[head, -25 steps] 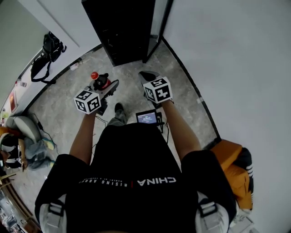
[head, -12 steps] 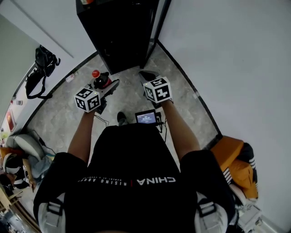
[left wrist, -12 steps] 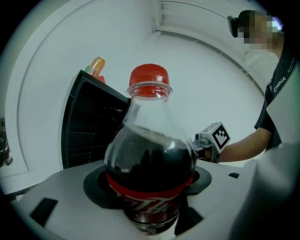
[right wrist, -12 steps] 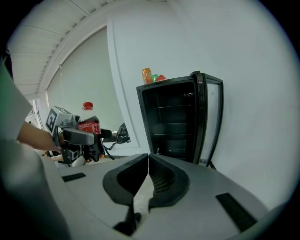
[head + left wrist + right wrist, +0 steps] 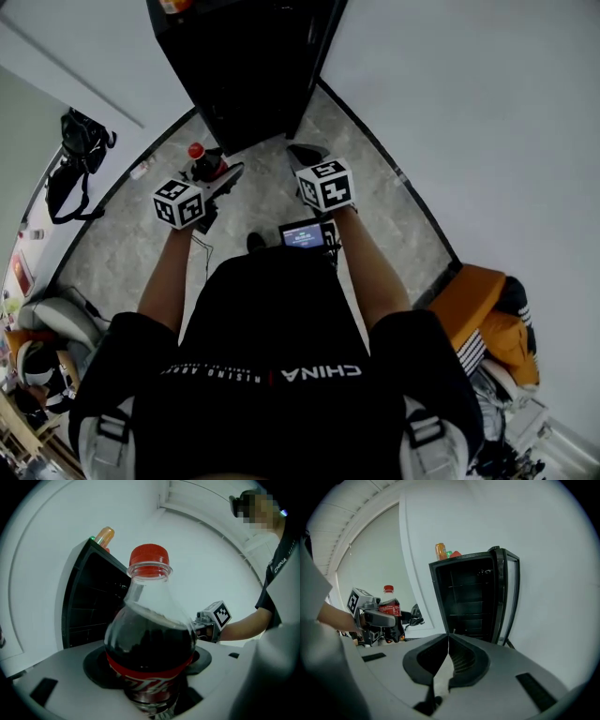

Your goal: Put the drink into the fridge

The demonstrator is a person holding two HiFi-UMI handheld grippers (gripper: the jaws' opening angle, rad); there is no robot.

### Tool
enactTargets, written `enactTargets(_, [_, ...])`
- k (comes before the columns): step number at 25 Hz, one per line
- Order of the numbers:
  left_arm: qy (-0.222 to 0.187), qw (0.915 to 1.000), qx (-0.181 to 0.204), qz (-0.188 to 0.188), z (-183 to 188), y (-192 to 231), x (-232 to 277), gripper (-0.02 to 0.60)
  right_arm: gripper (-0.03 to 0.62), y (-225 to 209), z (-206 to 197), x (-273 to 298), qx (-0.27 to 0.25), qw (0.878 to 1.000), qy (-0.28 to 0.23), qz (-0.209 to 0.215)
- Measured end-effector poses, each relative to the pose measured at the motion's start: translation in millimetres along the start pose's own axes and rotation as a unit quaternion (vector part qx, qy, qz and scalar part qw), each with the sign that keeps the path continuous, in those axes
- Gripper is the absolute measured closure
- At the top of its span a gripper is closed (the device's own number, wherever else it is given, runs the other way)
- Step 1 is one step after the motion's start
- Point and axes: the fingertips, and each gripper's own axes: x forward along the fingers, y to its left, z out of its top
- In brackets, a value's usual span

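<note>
A cola bottle (image 5: 150,644) with a red cap (image 5: 149,557) stands upright between the jaws of my left gripper (image 5: 150,672), which is shut on its lower body. In the head view the bottle (image 5: 201,163) sits in the left gripper (image 5: 220,178), a short way in front of the black fridge (image 5: 244,66). The fridge (image 5: 468,597) stands with its door (image 5: 509,597) swung open to the right, and its dark shelves look bare. My right gripper (image 5: 448,639) is shut with nothing in it, level with the left one (image 5: 377,618) and to its right (image 5: 305,155).
An orange bottle (image 5: 440,551) and small items stand on top of the fridge. A white wall (image 5: 469,112) runs along the right. A black bag (image 5: 70,155) lies on the floor at left, orange clothing (image 5: 483,305) at right. A small screen (image 5: 303,234) hangs at the person's waist.
The fridge has come closer in the head view as the person steps toward it. Both grippers keep their pose, the left still holding the bottle.
</note>
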Motion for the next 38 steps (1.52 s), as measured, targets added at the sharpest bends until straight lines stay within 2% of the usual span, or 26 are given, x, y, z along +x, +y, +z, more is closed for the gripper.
enactTargets(5, [0.004,0.9999,-0.011,-0.007,3,-7,10,0.267,0.579,-12,0,-6,0.014,1.0,0.014,-0.006])
enactTargets(13, [-0.003,0.9994,-0.029,0.02,19,20,49,0.267,0.579,-47,23,28,-0.003,0.999,0.023,0.026])
enactTargets(18, [-0.006,0.9991,-0.016,0.04,48,31,82,0.267,0.579,-78,53,44,-0.003,0.998,0.016,0.054])
enactTargets(23, [-0.021,0.9975,-0.02,0.064,73,44,111,0.267,0.579,-105,73,62,-0.017,0.996,0.022,0.086])
enactTargets(27, [-0.022,0.9955,-0.019,0.09,82,50,125,0.267,0.579,-122,86,72,-0.026,0.993,0.026,0.111])
enactTargets(31, [-0.032,0.9929,-0.034,0.109,80,57,132,0.267,0.579,-130,88,84,-0.037,0.989,0.037,0.135])
enactTargets(38, [-0.019,0.9943,-0.039,0.097,79,68,131,0.267,0.579,-122,97,91,-0.017,0.99,0.03,0.136])
